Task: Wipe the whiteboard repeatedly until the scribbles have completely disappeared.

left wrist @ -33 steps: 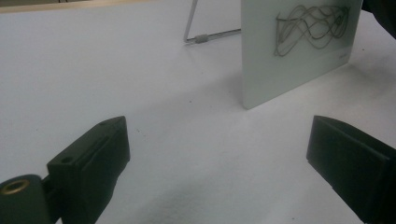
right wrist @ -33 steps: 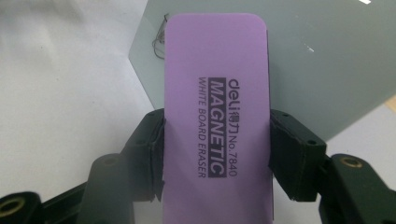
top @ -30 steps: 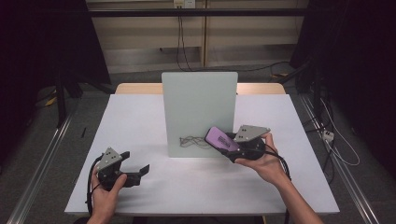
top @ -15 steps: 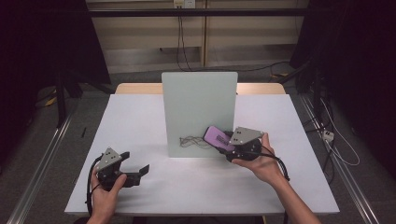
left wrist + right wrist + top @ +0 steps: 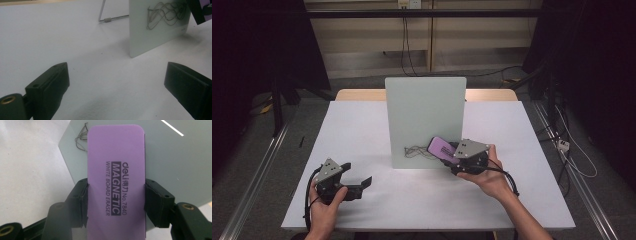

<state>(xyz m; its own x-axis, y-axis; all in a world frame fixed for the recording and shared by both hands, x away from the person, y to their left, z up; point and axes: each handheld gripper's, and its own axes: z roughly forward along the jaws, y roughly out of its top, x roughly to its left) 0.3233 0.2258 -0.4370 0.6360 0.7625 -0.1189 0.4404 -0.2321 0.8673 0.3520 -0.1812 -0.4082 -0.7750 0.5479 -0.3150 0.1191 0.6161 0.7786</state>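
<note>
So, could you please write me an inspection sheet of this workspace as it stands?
Surface: white rectangular tabletop, bare apart from the items below.
Job's things: pale green upright whiteboard on a wire stand, dark scribble low on its face; purple rectangular magnetic whiteboard eraser held against the board beside the scribble.
Clutter: nothing seen.
Grippers: right hand-held gripper shut on the eraser's long sides; left hand-held gripper open, holding nothing, low over the table's near left.
Cables: black cable trailing from the left gripper; wires on the back wall.
Surroundings: grey floor, dark curtains at both sides.
</note>
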